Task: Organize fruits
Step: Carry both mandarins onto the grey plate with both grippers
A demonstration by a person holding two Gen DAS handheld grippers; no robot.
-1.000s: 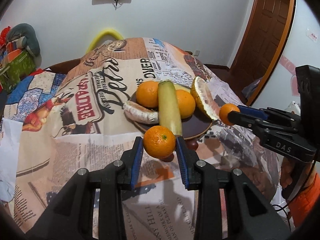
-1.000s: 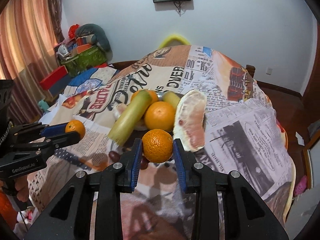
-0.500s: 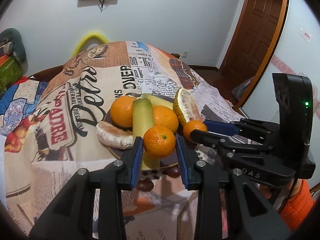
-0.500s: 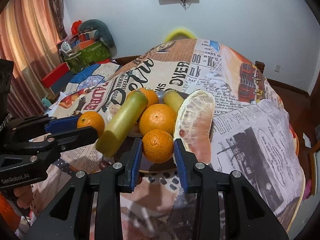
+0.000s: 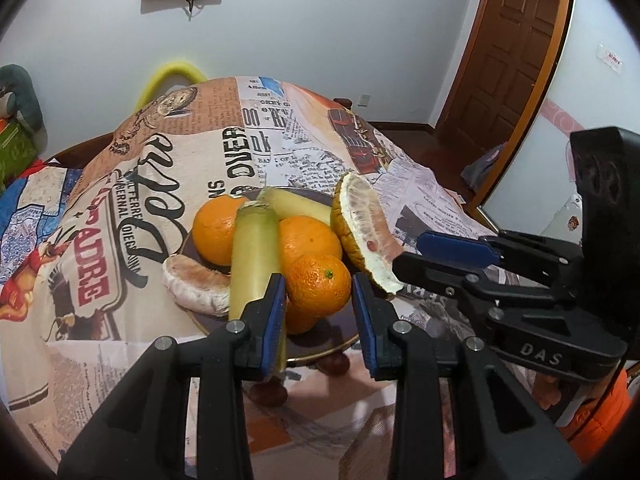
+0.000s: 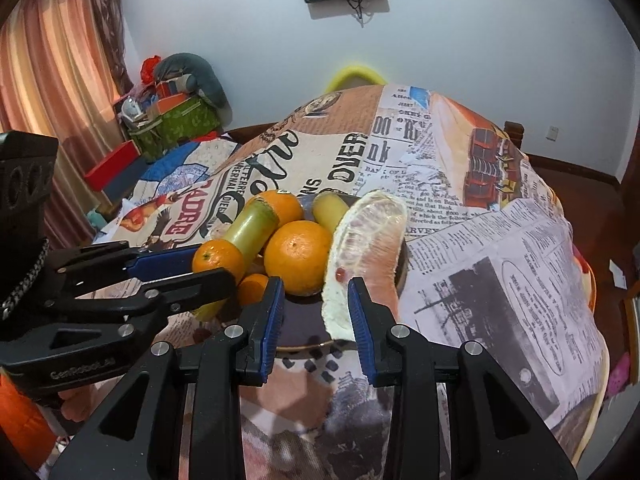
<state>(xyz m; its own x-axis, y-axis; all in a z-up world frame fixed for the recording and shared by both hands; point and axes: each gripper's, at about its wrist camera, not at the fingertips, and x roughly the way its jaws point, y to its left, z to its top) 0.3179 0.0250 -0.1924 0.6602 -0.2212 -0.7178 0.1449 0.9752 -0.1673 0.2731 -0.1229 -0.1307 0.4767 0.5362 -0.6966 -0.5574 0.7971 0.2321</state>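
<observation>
A dark plate [image 5: 320, 346] on the newspaper-print tablecloth holds oranges, a pale green stalk [image 5: 254, 256], a pomelo wedge [image 5: 366, 226] and a peeled pomelo piece [image 5: 196, 284]. My left gripper [image 5: 319, 292] is shut on a small mandarin [image 5: 319, 284] and holds it over the plate's front; it also shows in the right wrist view [image 6: 218, 260]. My right gripper [image 6: 316, 308] is open and empty over the plate [image 6: 300, 332]. A second mandarin [image 6: 253, 288] lies on the plate just left of it, partly hidden. The pomelo wedge [image 6: 366, 240] stands by its right finger.
Dark round fruits [image 5: 269, 392] lie on the cloth in front of the plate. The round table drops away on the right towards a wooden door [image 5: 504, 52]. A yellow chair back [image 6: 352, 74] stands behind the table, and boxes and bags [image 6: 176, 120] are piled at the left.
Both grippers moved in over the plate. My right gripper let go of its mandarin, which now lies on the plate, and opened. My left gripper still carries its mandarin.
</observation>
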